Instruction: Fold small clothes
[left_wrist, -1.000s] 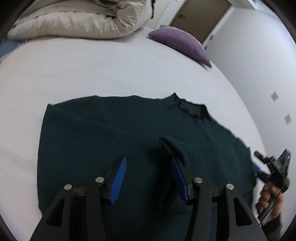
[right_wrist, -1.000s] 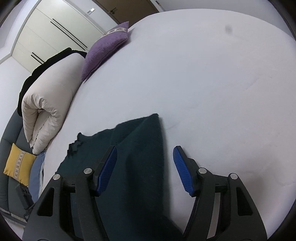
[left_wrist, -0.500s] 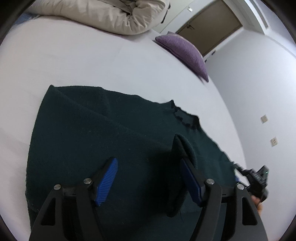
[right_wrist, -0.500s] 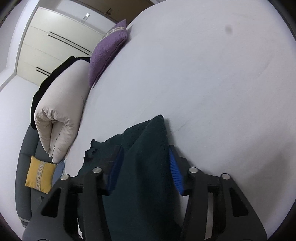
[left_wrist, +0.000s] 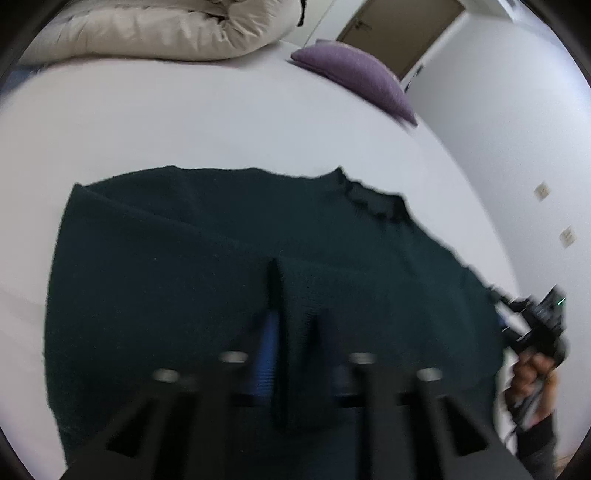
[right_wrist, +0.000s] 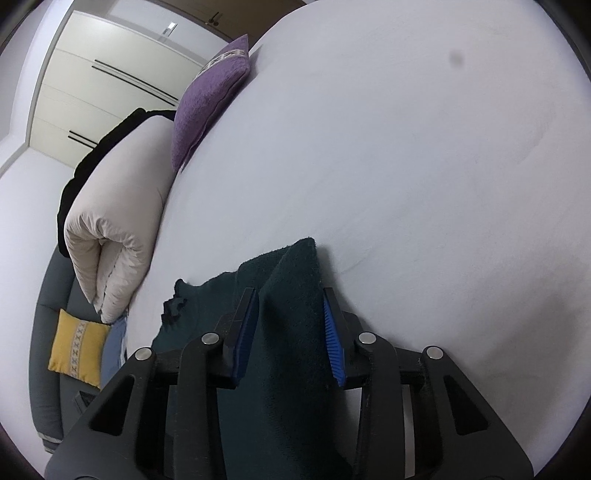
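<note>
Both my tools, left tool and right tool, pinch sweater hem (neckline straight ahead), ready to fold forward.

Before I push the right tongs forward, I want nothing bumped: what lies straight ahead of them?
The right tongs are shut on the sweater. Beyond its edge lies bare bed sheet; the path looks free, though depth is unclear.

A dark green knit sweater lies spread on the white bed — near edges pinched up into folds.
</note>
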